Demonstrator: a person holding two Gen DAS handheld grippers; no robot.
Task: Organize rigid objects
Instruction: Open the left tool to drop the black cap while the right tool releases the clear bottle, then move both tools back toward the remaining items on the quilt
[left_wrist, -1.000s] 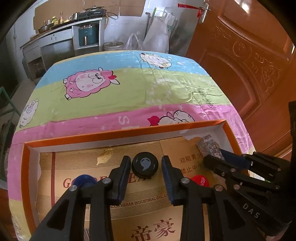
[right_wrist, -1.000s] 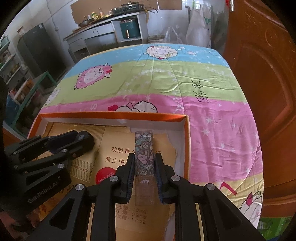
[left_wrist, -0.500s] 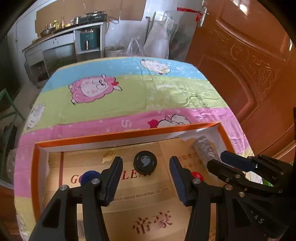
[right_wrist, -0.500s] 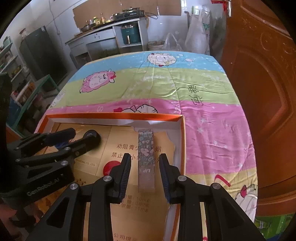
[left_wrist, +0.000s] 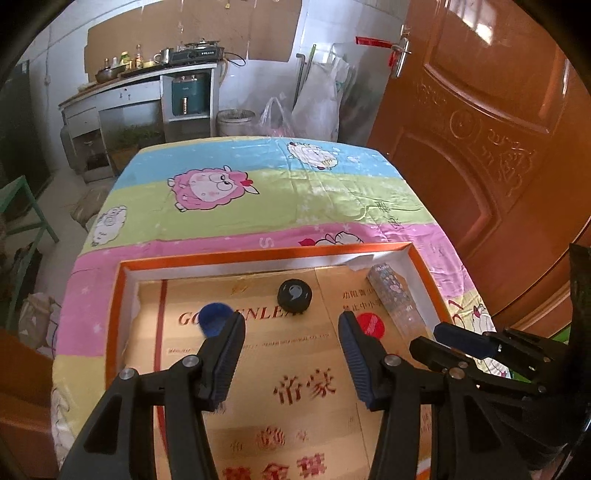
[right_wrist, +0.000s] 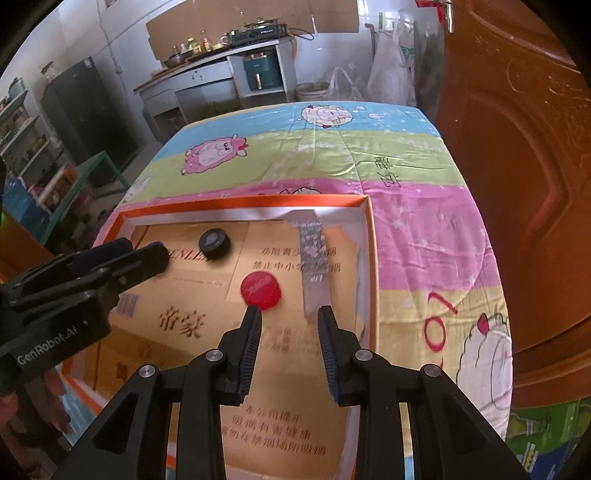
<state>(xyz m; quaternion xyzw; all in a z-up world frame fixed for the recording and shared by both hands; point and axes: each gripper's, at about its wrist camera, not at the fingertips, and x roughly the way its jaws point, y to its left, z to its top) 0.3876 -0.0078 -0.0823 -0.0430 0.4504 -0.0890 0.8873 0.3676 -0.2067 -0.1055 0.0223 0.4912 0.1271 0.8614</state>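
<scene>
An orange-rimmed cardboard box (left_wrist: 266, 253) (right_wrist: 371, 236) lies on the table. In it lie a black round lid (left_wrist: 294, 291) (right_wrist: 214, 242), a blue cap (left_wrist: 214, 318), a red cap (left_wrist: 371, 324) (right_wrist: 261, 289) and a long floral-patterned tube box (left_wrist: 393, 291) (right_wrist: 314, 258) by the right wall. My left gripper (left_wrist: 291, 334) is open and empty above the box floor, behind the black lid. My right gripper (right_wrist: 290, 321) is open and empty, just behind the tube box's near end.
A striped cartoon sheep cloth (left_wrist: 280, 195) covers the table beyond the box. A brown wooden door (left_wrist: 480, 129) stands close on the right. A kitchen counter (left_wrist: 140, 85) and plastic bags (left_wrist: 317, 99) are at the back. A green chair frame (left_wrist: 22, 206) stands at the left.
My right gripper opened, released the floral tube box in the box, and pulled back. My left gripper opened wider and drew back and up from the black lid.
</scene>
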